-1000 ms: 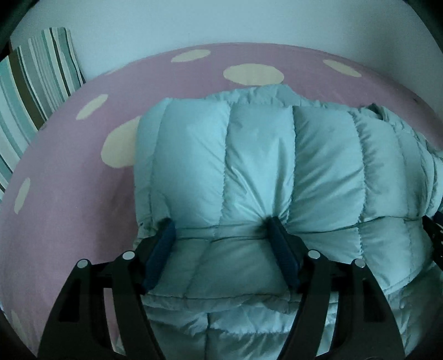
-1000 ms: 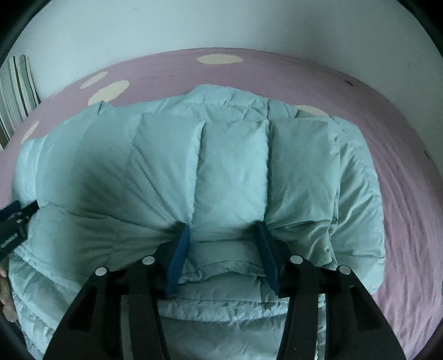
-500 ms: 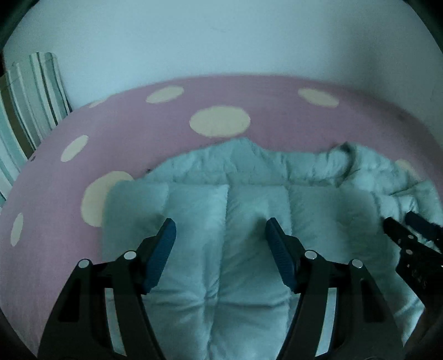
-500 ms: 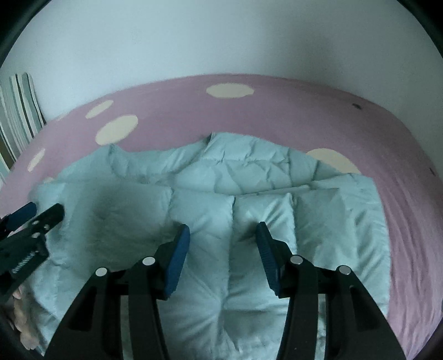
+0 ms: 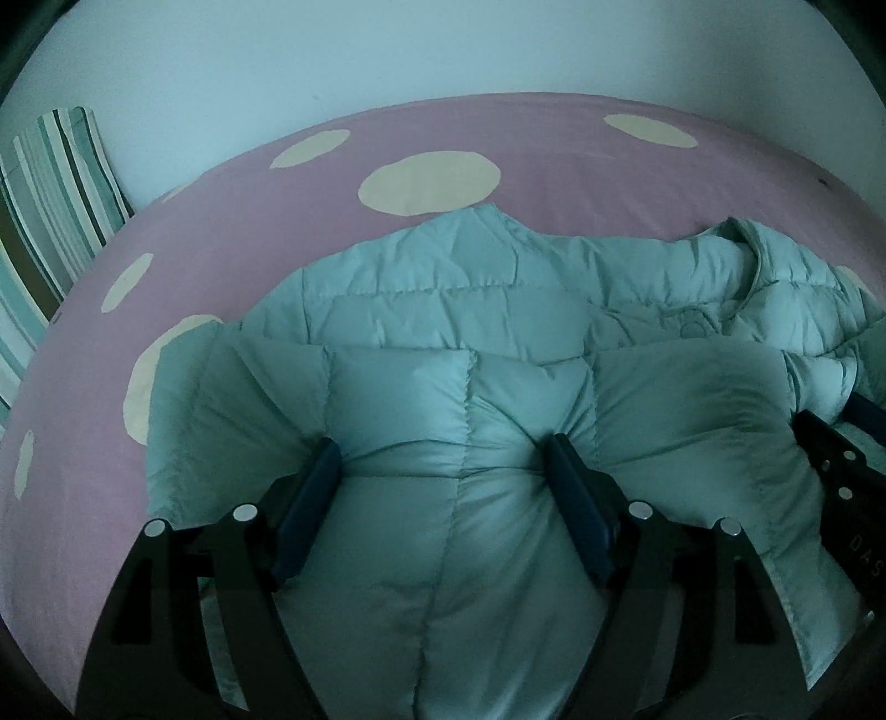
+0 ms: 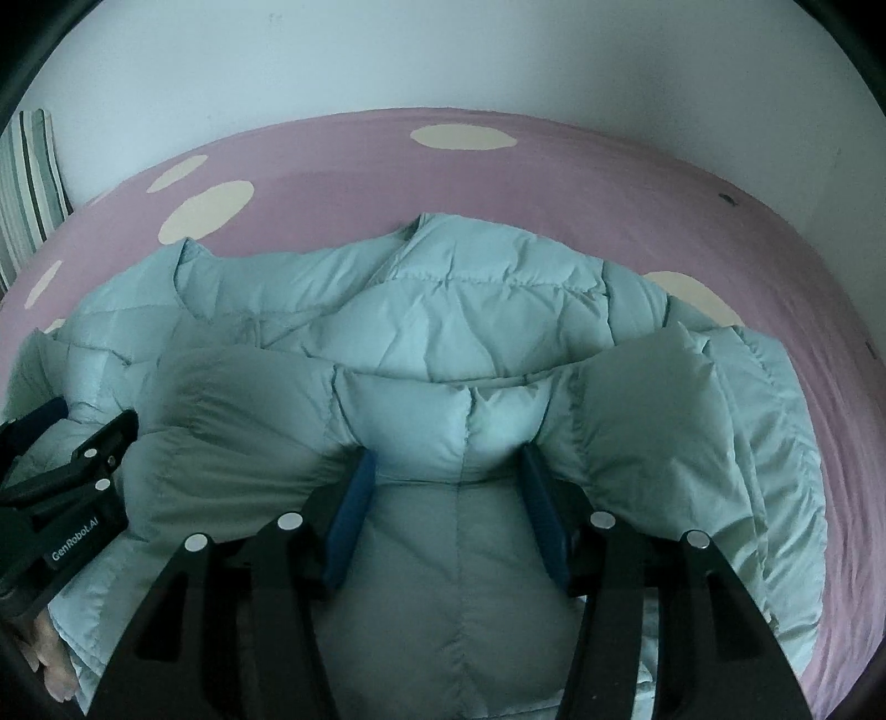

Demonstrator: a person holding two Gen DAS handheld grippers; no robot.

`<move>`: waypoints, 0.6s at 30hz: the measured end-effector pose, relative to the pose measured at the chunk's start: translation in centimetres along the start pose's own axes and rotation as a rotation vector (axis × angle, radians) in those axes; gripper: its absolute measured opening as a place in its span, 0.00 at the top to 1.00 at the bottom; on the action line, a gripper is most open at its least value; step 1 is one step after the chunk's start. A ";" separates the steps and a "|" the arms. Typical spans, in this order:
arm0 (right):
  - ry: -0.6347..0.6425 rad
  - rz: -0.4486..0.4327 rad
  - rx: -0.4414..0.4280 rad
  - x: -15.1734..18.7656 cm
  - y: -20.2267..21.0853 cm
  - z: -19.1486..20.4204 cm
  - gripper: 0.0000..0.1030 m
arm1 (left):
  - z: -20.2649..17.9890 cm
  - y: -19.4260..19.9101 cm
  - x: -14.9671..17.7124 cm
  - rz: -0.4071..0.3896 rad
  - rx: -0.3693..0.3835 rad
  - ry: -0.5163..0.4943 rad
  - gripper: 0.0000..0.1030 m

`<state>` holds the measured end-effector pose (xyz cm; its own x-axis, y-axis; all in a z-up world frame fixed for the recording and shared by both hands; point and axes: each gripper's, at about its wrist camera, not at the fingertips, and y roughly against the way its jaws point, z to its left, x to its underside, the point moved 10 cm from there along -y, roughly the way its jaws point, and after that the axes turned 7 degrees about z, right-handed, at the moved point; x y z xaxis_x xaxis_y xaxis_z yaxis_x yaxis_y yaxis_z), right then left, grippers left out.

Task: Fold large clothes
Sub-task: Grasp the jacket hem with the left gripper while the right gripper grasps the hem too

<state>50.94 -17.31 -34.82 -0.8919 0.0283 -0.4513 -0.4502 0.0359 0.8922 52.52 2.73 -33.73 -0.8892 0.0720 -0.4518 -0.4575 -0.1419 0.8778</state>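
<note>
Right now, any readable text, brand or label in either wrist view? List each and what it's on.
"GenRobot.AI": white print on the black body of the left gripper, seen in the right wrist view.
"DAS": partial white letters on the right gripper at the edge of the left wrist view; the rest is cut off.
Jacket: a round patch near the collar, too dim to read.
Sheet and pillow: no text.

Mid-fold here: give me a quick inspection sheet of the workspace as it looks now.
Surface: pink bedsheet with cream dots.
Job's things: pale blue puffer jacket, near edge folded over toward its collar.
Clutter: striped pillow at far left.
Grippers: left gripper and right gripper both pinch the folded edge; jaws have just been opening.
Cables: nothing seen.
Surroundings: plain white wall behind the bed.
</note>
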 end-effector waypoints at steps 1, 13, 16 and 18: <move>0.000 -0.003 0.001 0.0 0.1 0.0 0.47 | 0.0 0.1 0.1 -0.004 0.000 0.002 0.25; -0.065 -0.079 0.013 2.2 5.9 -3.6 0.46 | 2.2 4.3 2.2 -0.028 0.034 0.056 0.27; -0.069 -0.029 0.032 3.9 4.3 -4.5 0.44 | 1.8 2.8 3.0 -0.001 0.039 0.036 0.23; -0.057 -0.005 0.027 4.4 3.1 -4.3 0.44 | 1.7 1.9 3.0 0.011 0.044 0.027 0.21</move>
<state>45.40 -21.41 -33.99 -0.8856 0.0845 -0.4567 -0.4526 0.0634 0.8894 48.99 4.32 -33.19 -0.8940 0.0440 -0.4459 -0.4480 -0.0991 0.8885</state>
